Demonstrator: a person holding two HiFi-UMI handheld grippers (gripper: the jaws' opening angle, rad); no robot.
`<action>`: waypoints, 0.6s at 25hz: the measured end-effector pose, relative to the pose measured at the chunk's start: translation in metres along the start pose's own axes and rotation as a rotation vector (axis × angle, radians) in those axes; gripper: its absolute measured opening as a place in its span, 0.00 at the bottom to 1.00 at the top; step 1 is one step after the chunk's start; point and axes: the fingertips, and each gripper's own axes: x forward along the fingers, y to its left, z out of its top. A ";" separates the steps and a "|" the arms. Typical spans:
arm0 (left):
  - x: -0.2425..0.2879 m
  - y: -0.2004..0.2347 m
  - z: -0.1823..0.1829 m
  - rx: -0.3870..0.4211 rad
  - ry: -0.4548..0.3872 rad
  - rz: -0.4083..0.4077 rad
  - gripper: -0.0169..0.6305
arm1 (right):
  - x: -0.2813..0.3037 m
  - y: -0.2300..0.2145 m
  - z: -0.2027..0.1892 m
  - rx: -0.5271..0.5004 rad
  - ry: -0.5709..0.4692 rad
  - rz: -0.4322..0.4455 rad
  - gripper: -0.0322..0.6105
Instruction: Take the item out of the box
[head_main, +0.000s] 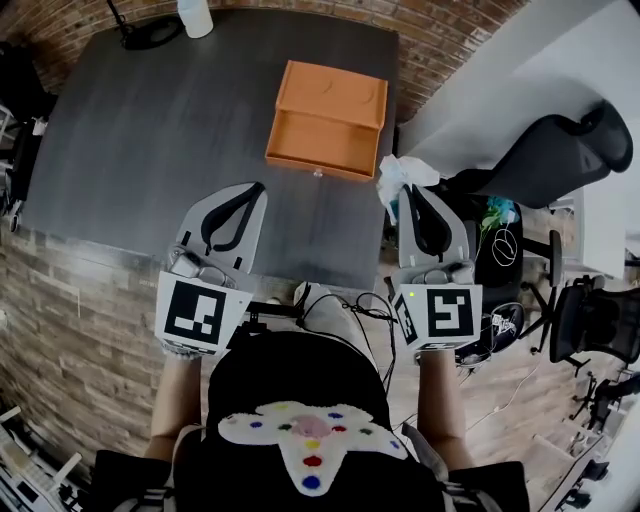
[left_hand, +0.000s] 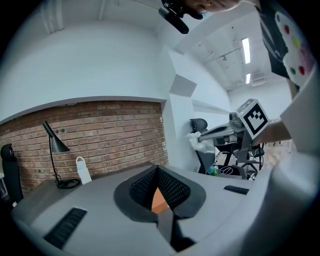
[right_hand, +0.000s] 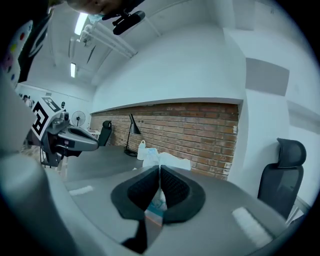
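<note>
An orange box (head_main: 328, 120) sits on the dark table (head_main: 140, 140), its shallow drawer pulled out toward me and looking bare inside. My right gripper (head_main: 408, 190) hangs off the table's right edge, level with the box's front, and is shut on a crumpled white packet (head_main: 398, 172) with blue print. In the right gripper view the packet (right_hand: 166, 161) sticks out past the closed jaws (right_hand: 160, 169). My left gripper (head_main: 258, 187) hovers over the table's near part, shut and empty. In the left gripper view, orange (left_hand: 159, 201) shows behind its closed jaws (left_hand: 158, 169).
A black lamp (head_main: 148, 32) and a white bottle (head_main: 196, 15) stand at the table's far edge by the brick wall. A black office chair (head_main: 562, 152) and more chairs stand to the right. Cables hang at the table's near edge.
</note>
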 end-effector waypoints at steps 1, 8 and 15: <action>-0.001 0.000 0.001 0.007 0.000 -0.003 0.04 | -0.002 0.001 0.002 0.000 -0.005 -0.002 0.08; -0.007 -0.002 0.002 0.038 -0.005 -0.030 0.04 | -0.015 0.009 0.006 -0.003 -0.021 -0.040 0.08; 0.000 -0.008 0.003 0.048 -0.017 -0.055 0.04 | -0.013 0.016 0.005 -0.010 -0.002 -0.038 0.08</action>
